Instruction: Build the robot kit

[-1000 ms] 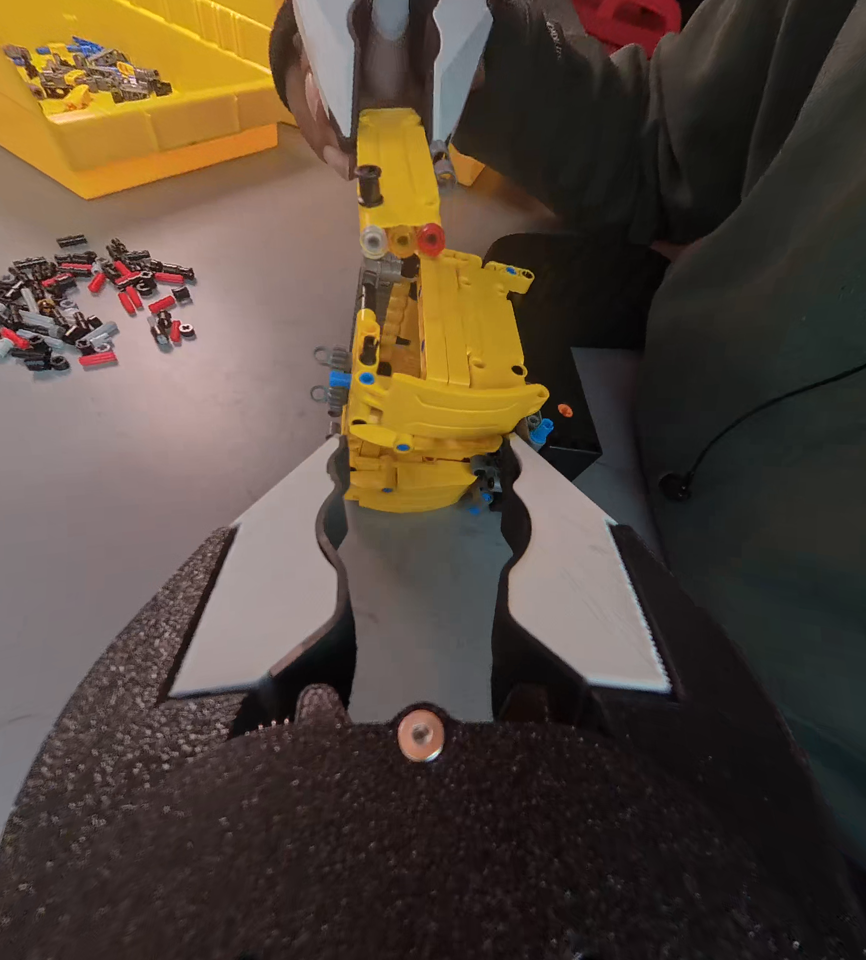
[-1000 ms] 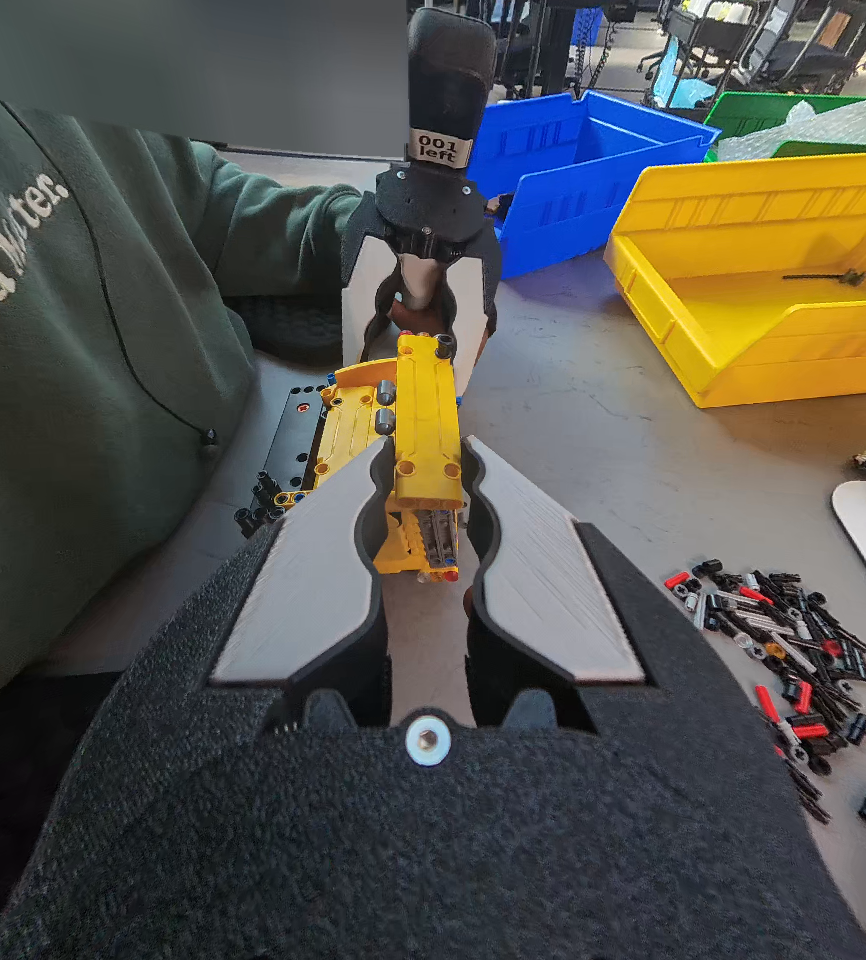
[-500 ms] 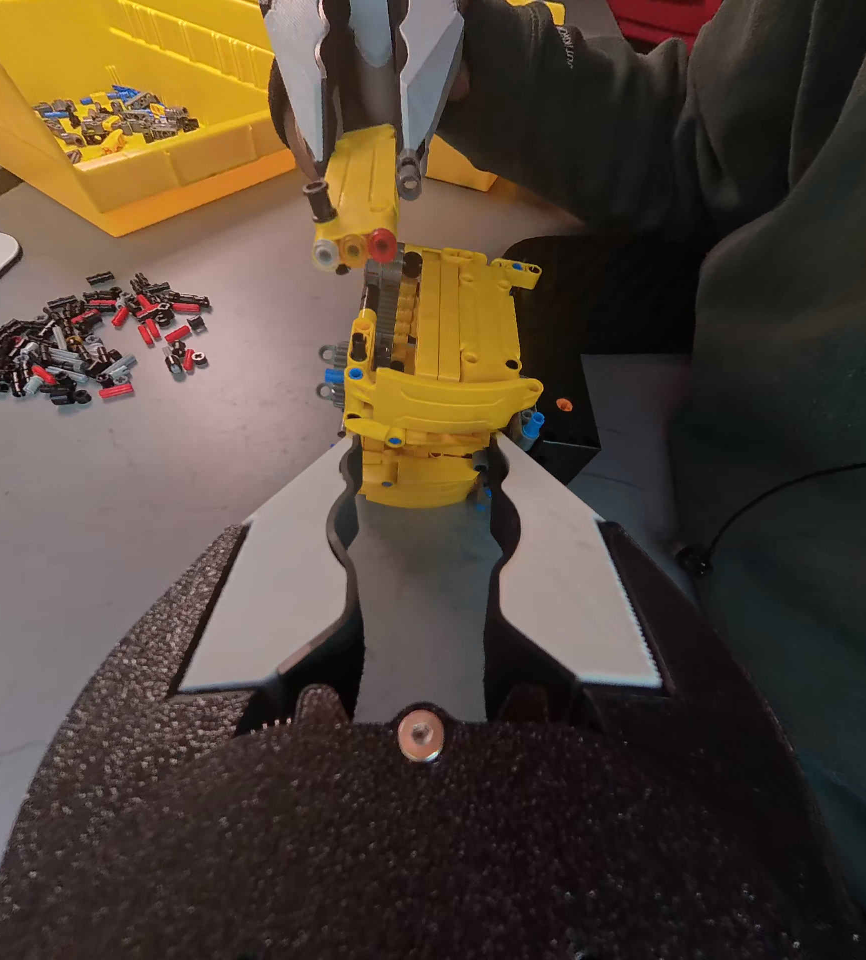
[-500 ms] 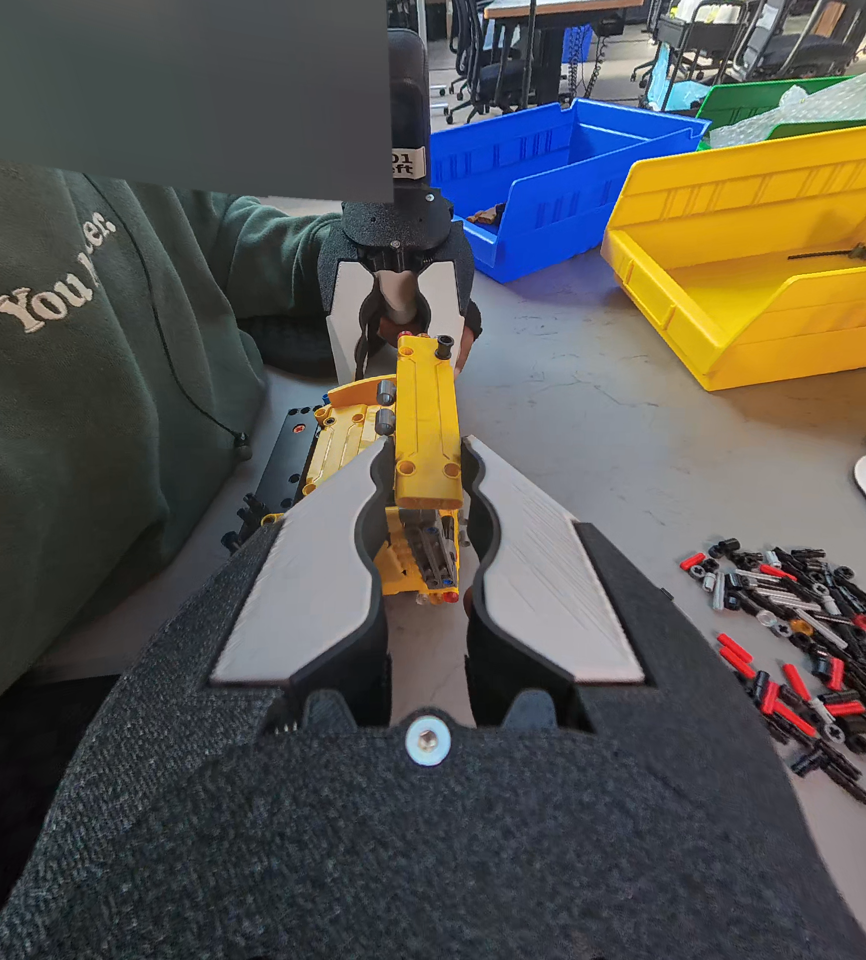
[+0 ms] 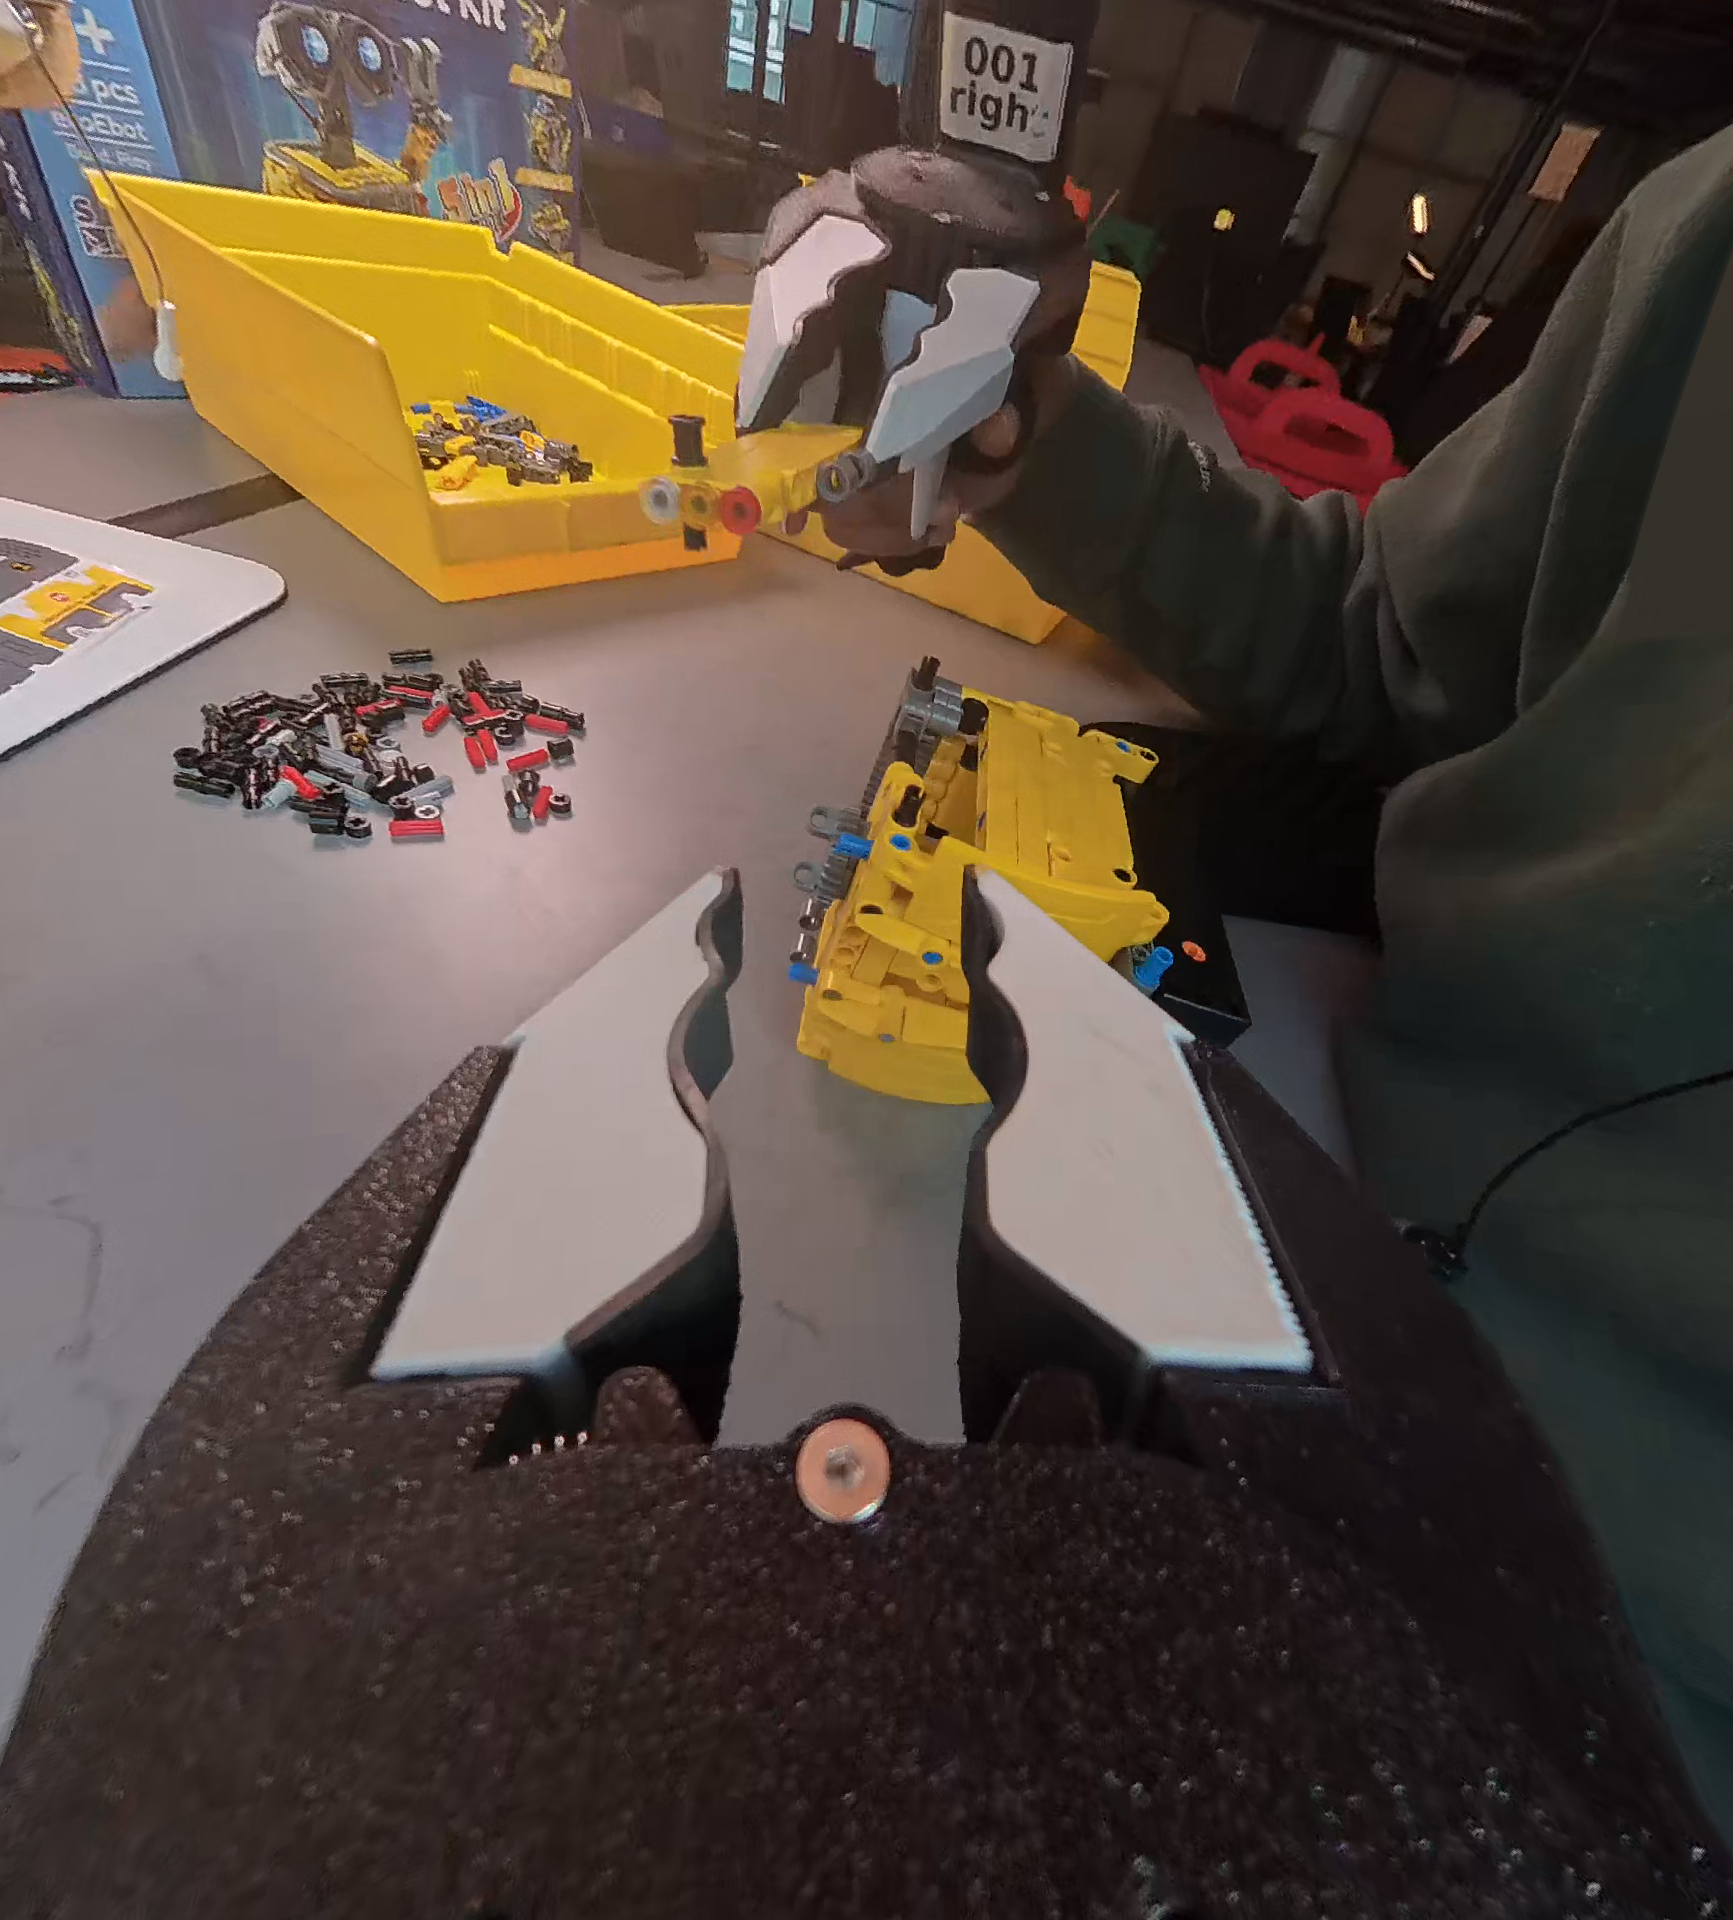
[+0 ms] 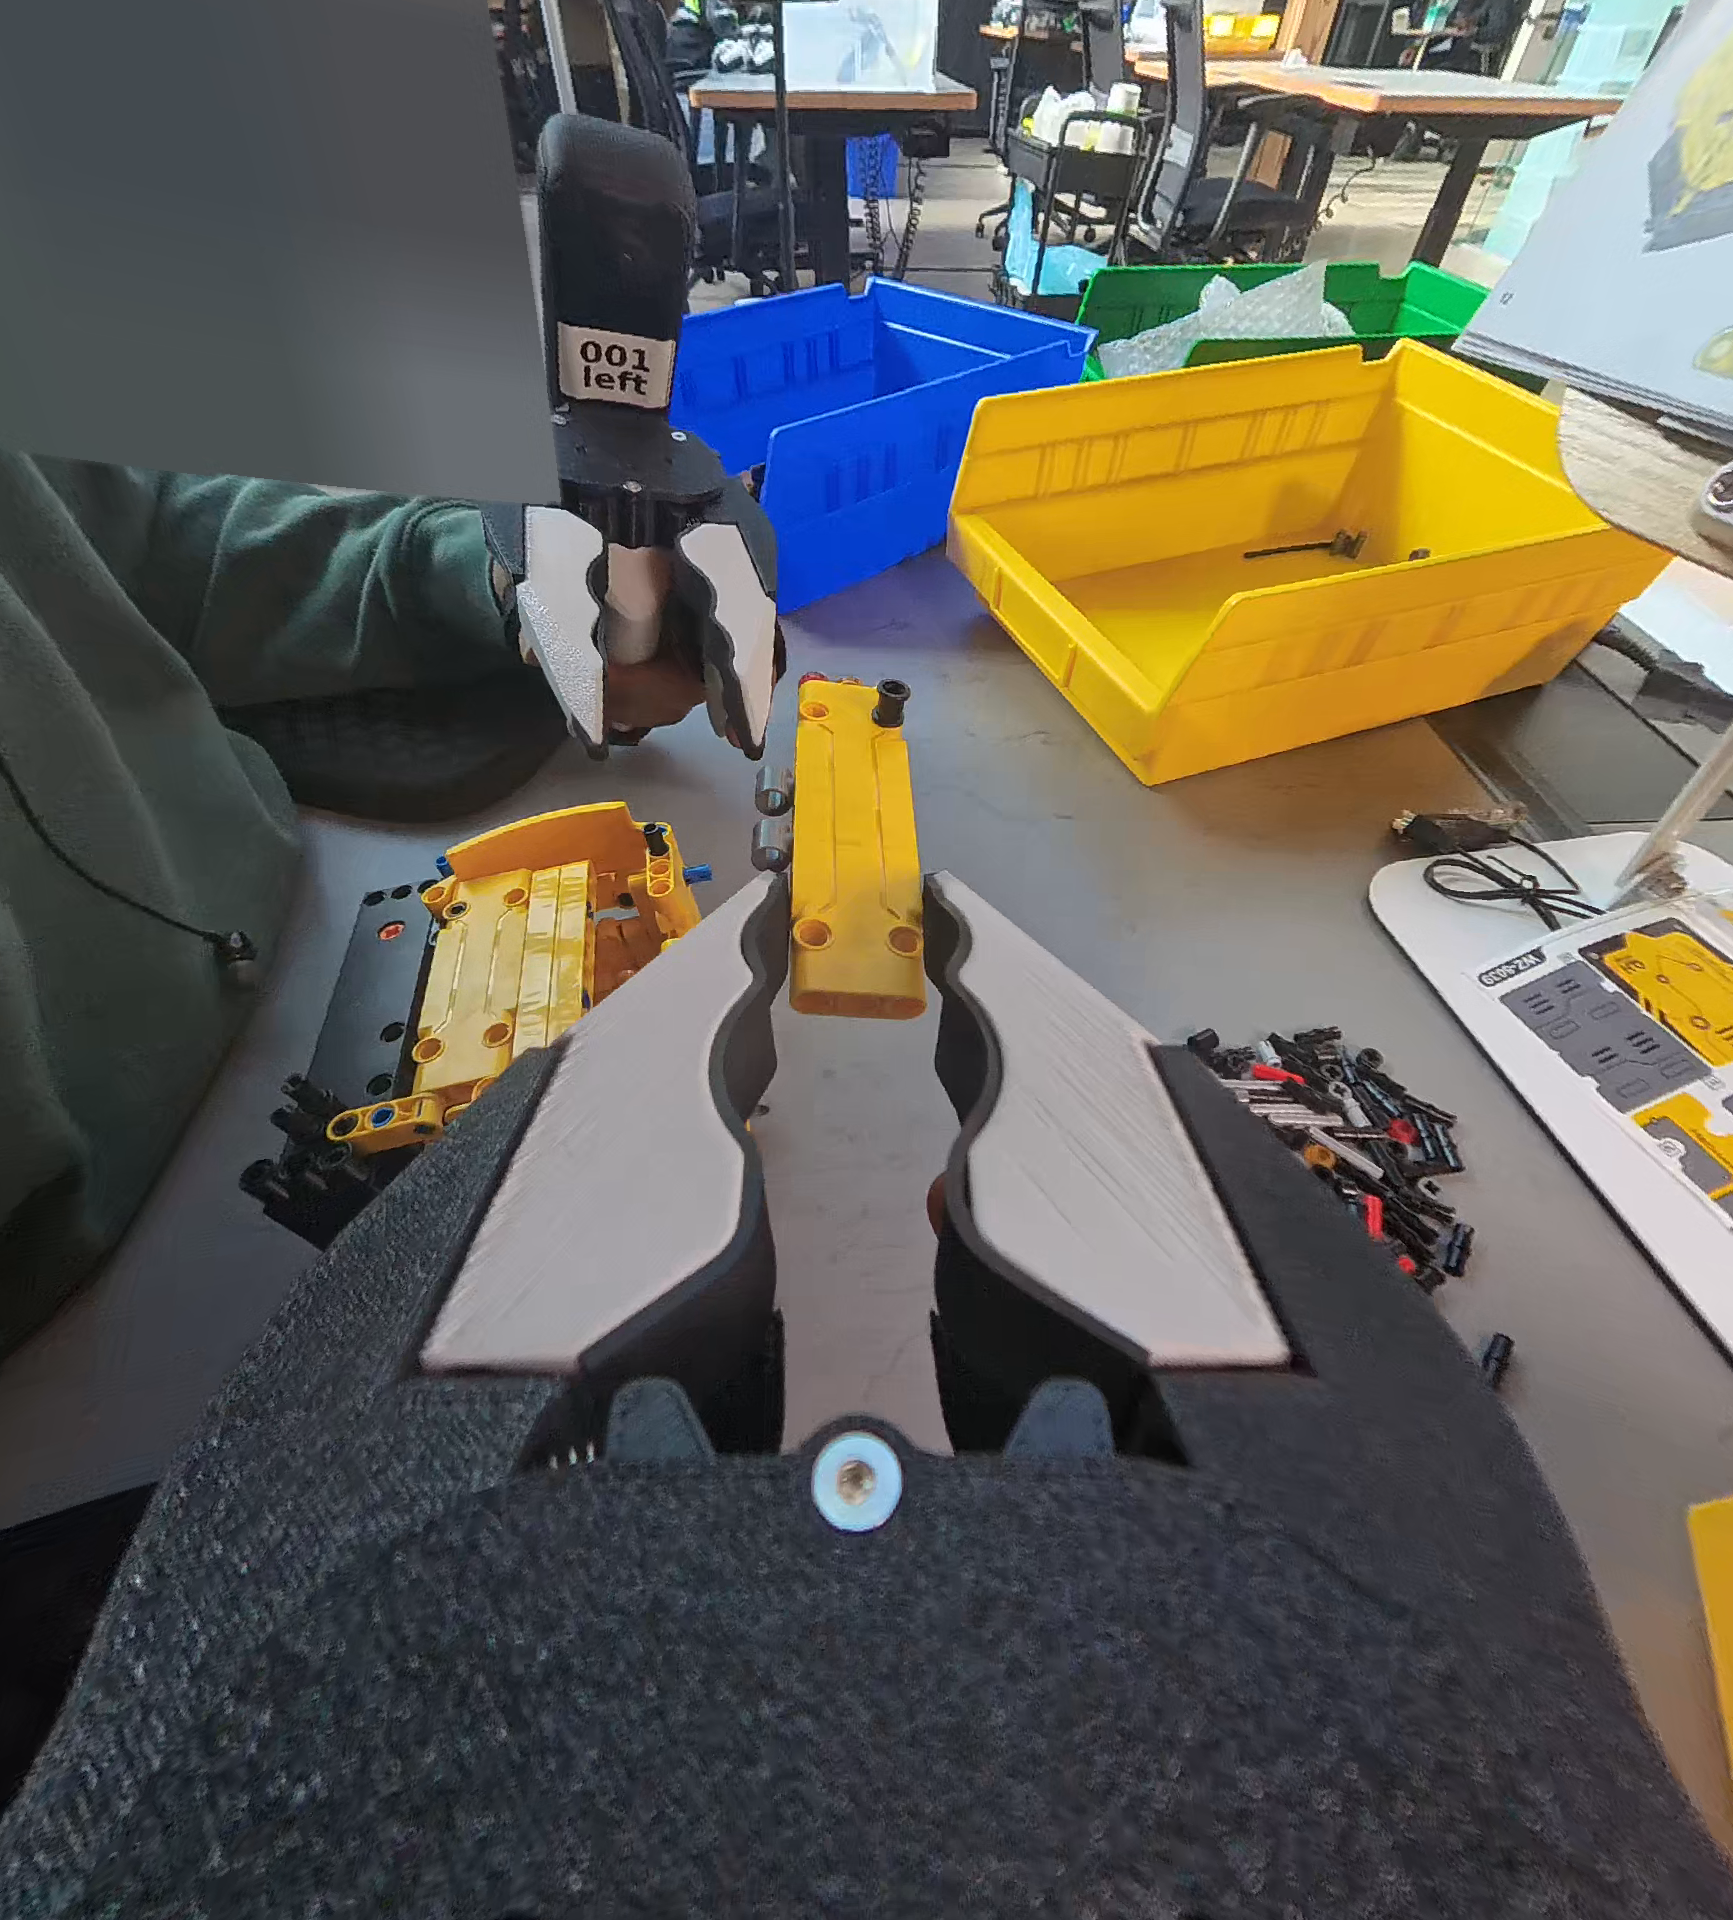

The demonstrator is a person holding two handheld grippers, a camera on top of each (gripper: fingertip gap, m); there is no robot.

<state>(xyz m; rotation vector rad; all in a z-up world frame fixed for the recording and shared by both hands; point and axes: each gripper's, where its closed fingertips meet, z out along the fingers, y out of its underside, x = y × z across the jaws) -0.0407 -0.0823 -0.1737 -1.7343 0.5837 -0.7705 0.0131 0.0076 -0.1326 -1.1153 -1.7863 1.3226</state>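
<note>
My right gripper (image 6: 854, 904) is shut on a long yellow panel (image 6: 857, 862) with grey and black pins and holds it in the air above the table. It also shows in the left wrist view (image 5: 883, 353), with the panel (image 5: 779, 468) pointing left. A yellow brick assembly (image 5: 987, 894) lies on the table on a black base (image 6: 363, 997). My left gripper (image 5: 851, 904) is open and empty, just left of and above the assembly. In the right wrist view the left gripper (image 6: 664, 665) hovers beyond the assembly (image 6: 529, 935).
A pile of small black, red and grey pins (image 5: 374, 748) lies on the grey table. Yellow bins (image 5: 322, 416) (image 6: 1257, 665), a blue bin (image 6: 872, 416) and a sticker sheet on a white board (image 6: 1672, 1039) stand around. A person's green sleeve (image 5: 1361, 582) is at the right. Spacing between my two grippers at the tips: around 12 cm.
The right gripper has pulled the yellow panel off the assembly and lifted it away. The left gripper has let go of the assembly and moved up and to the left.
</note>
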